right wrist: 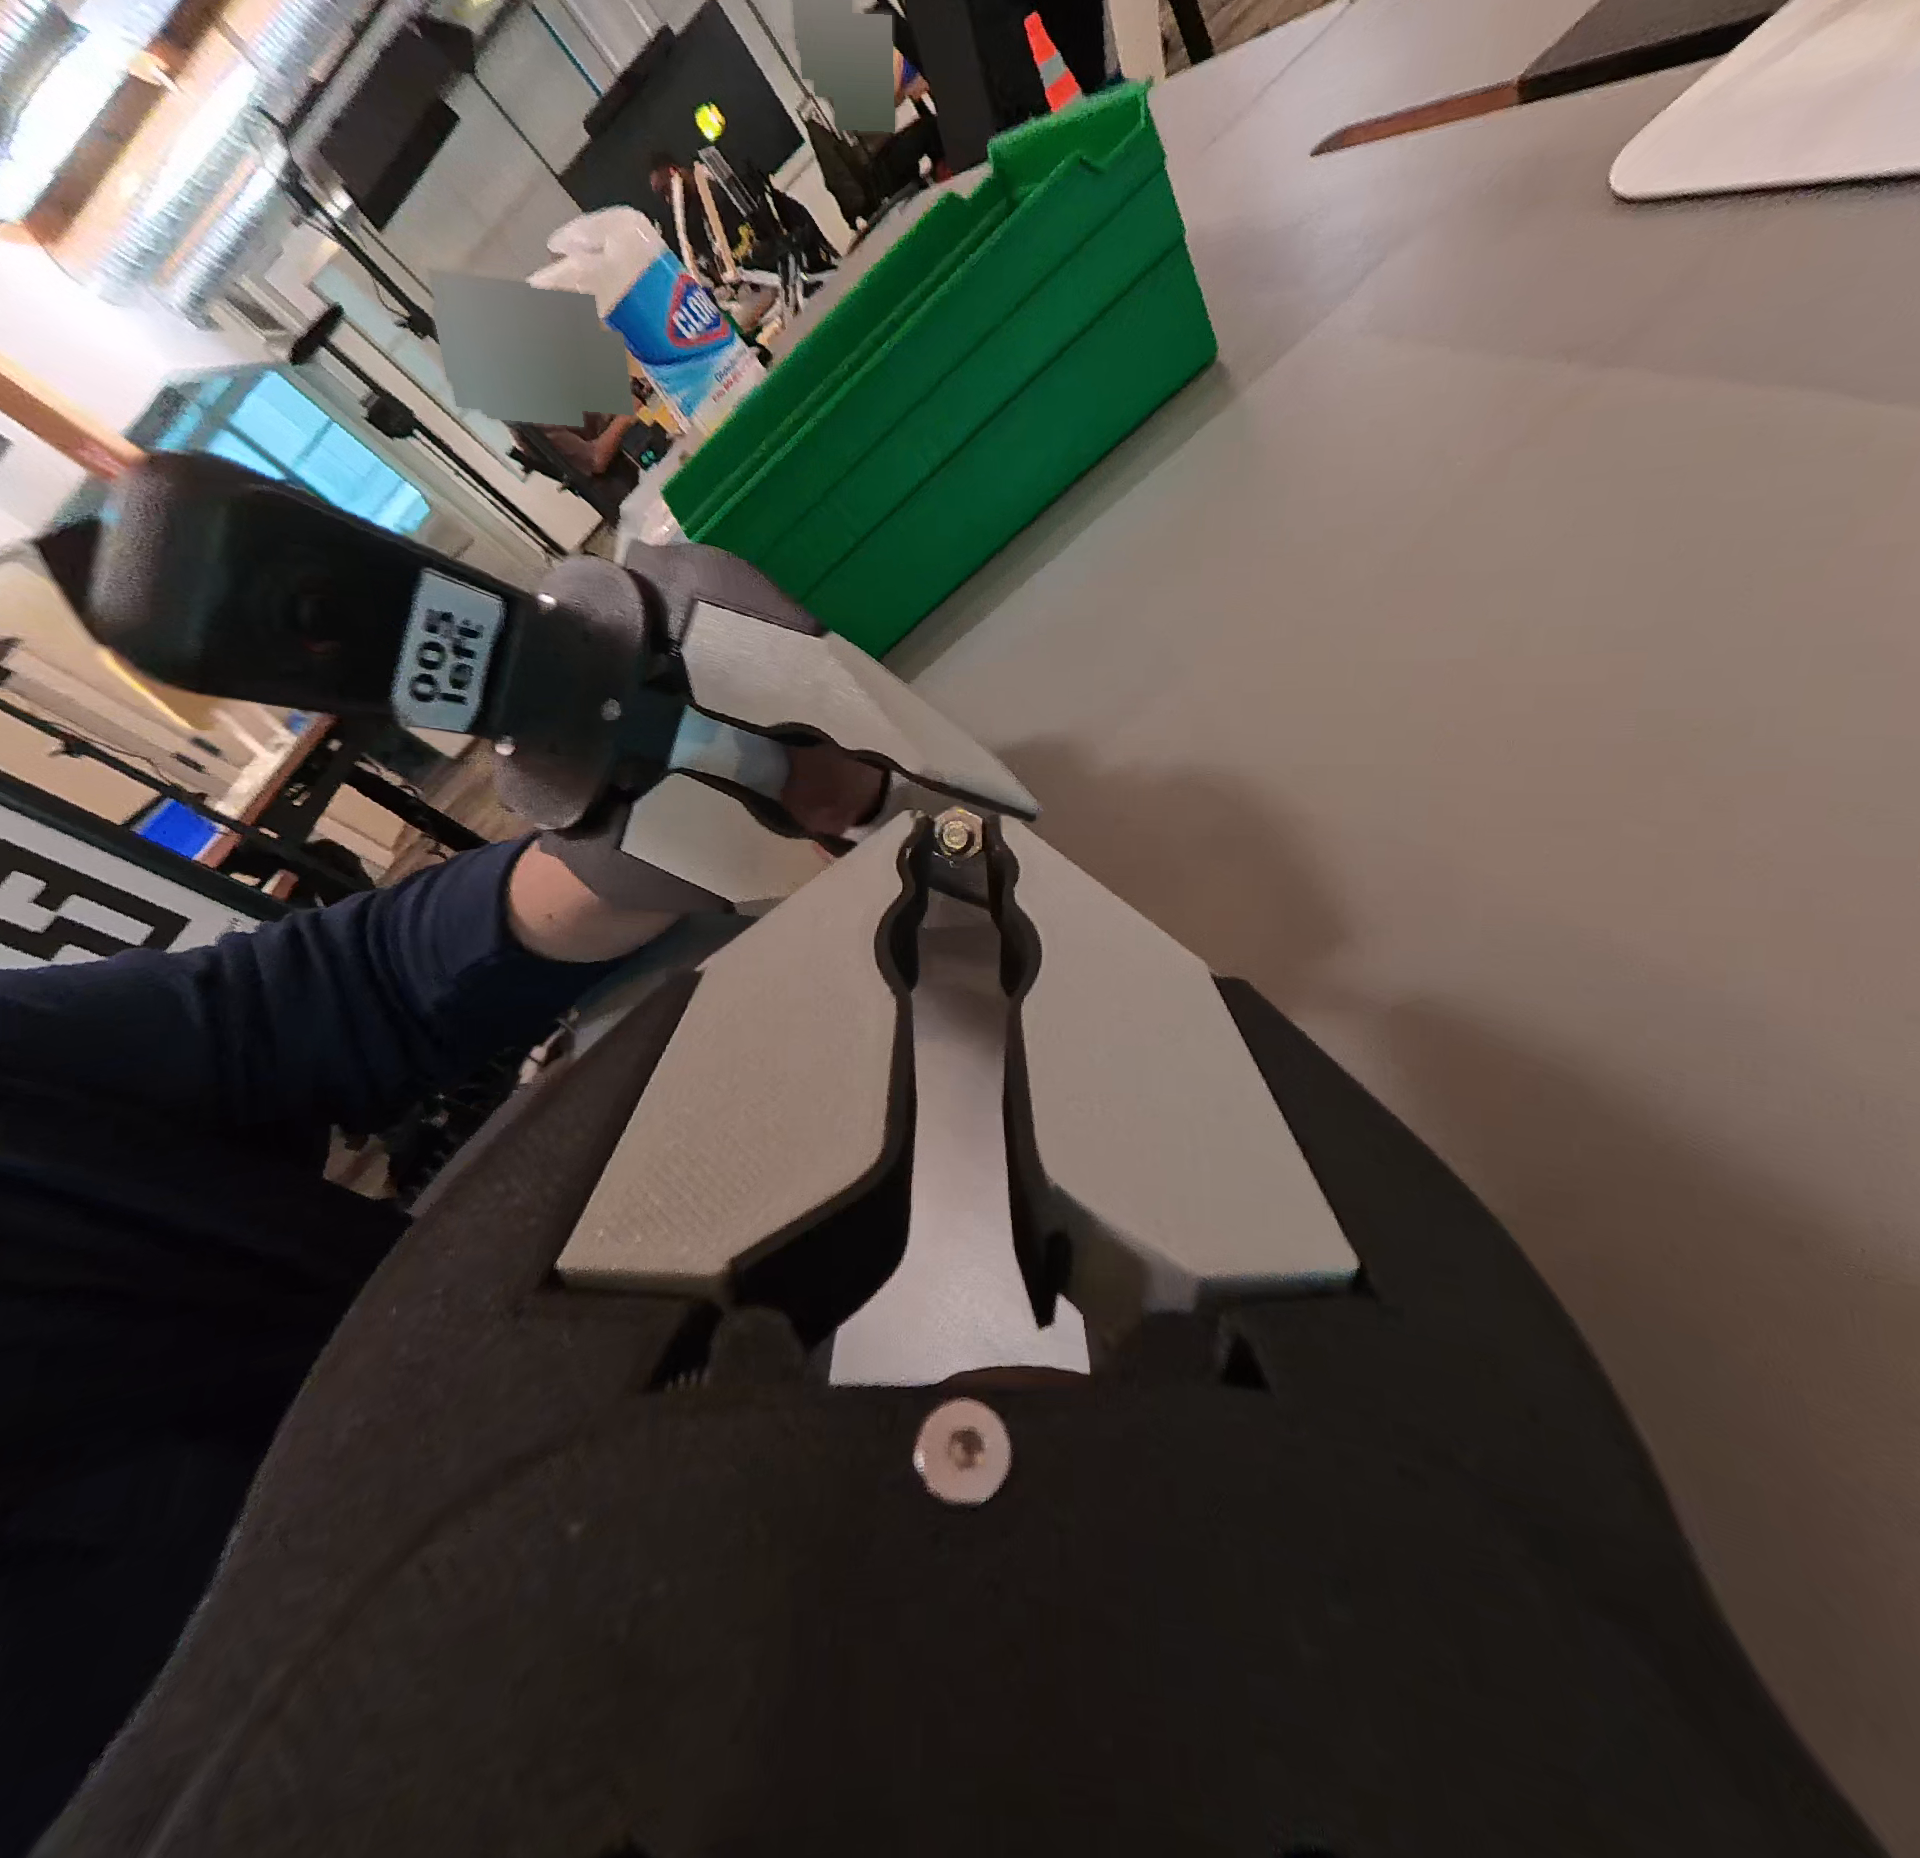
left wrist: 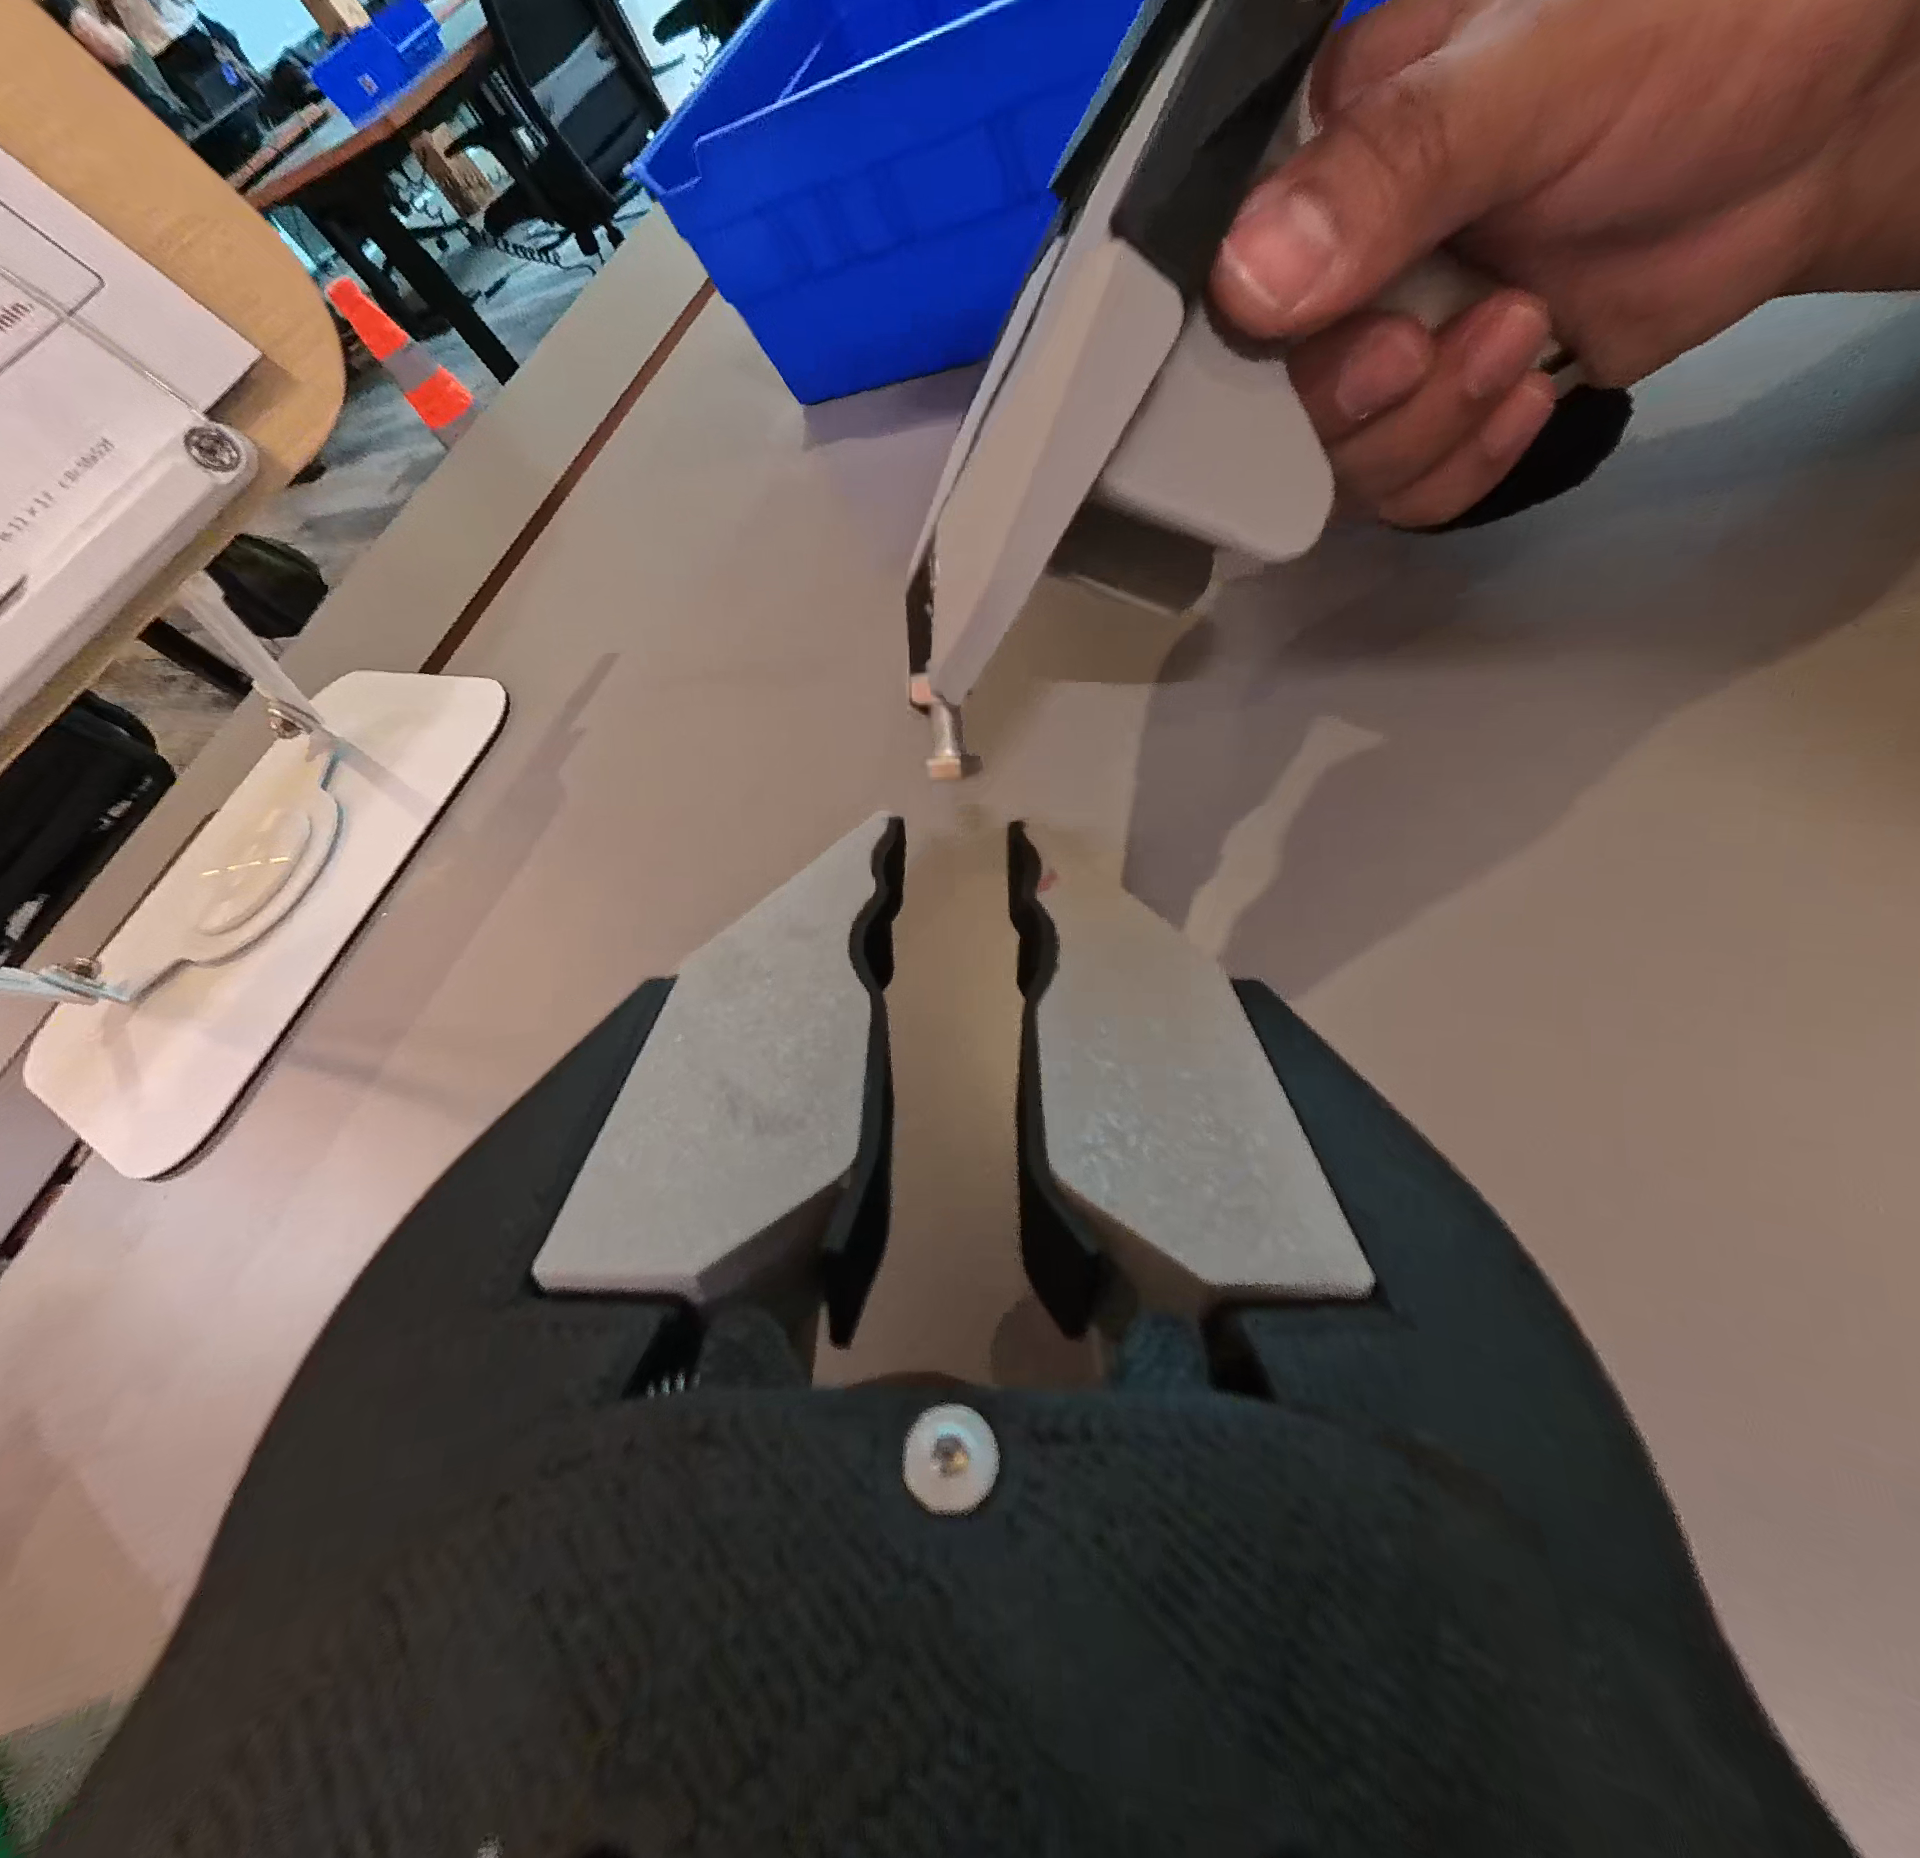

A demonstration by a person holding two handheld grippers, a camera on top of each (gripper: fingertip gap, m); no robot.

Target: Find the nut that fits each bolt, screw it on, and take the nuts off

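Observation:
My right gripper [right wrist: 958,844] is shut on the hex end of a small silver bolt [right wrist: 958,837]. In the left wrist view it [left wrist: 928,688] comes down from the upper right, held by a hand, with the bolt [left wrist: 948,738] hanging from its tips. The bolt's lower end sits just above or on the grey table [left wrist: 1455,977]. I cannot tell whether the hex piece is a nut or the bolt's head. My left gripper [left wrist: 954,834] is open and empty, low over the table, with its tips just short of the bolt. It also shows in the right wrist view [right wrist: 727,759], beside the right gripper's tips.
A blue bin [left wrist: 883,198] stands at the back of the table behind the right gripper. A green bin [right wrist: 956,385] stands farther along, with a wipes canister [right wrist: 675,333] behind it. A white stand base [left wrist: 270,904] lies on the left near the table edge. The tips of both grippers are at nearly the same place.

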